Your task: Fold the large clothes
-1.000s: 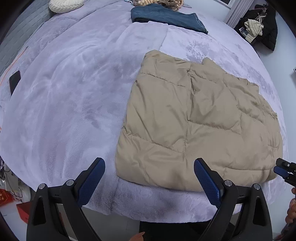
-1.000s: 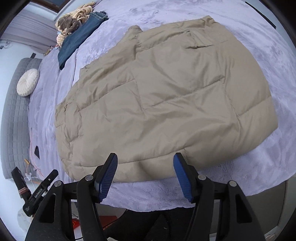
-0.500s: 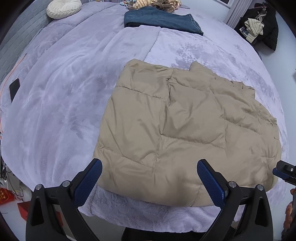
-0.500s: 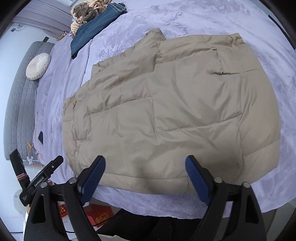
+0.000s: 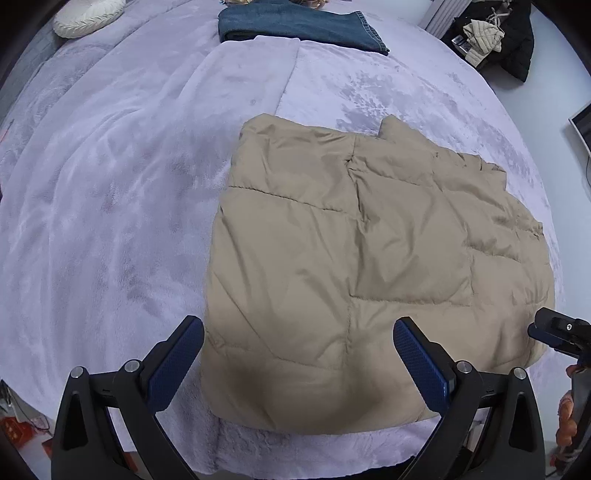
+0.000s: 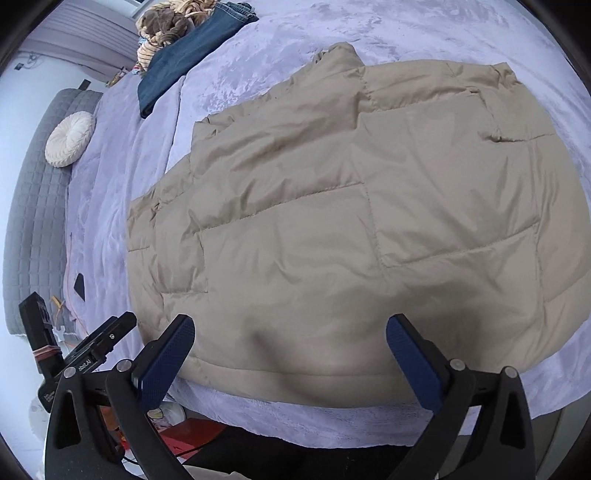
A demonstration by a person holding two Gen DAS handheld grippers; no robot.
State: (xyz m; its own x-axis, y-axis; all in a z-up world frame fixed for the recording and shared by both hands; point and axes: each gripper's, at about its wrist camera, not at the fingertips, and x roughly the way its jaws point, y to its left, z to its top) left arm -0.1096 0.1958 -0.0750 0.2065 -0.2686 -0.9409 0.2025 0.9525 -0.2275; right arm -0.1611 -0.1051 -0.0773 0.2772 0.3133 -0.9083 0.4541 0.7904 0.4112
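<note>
Lying flat on the bed [image 5: 110, 184], the quilted jacket [image 5: 369, 266] runs sideways beneath both spread, empty grippers.

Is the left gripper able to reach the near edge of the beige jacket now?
Probably yes: the left gripper is open over the beige jacket, with nothing between its fingers and the near edge.

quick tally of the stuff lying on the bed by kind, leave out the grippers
Puffer jacket, tan: 1
Folded jeans, blue: 1
Round cushion, cream: 1
Heap of brown and cream items past the jeans: 1, contents too jumbled to split
Small dark flat object near the bed's edge: 1, cannot tell what it is
Total: 5
</note>
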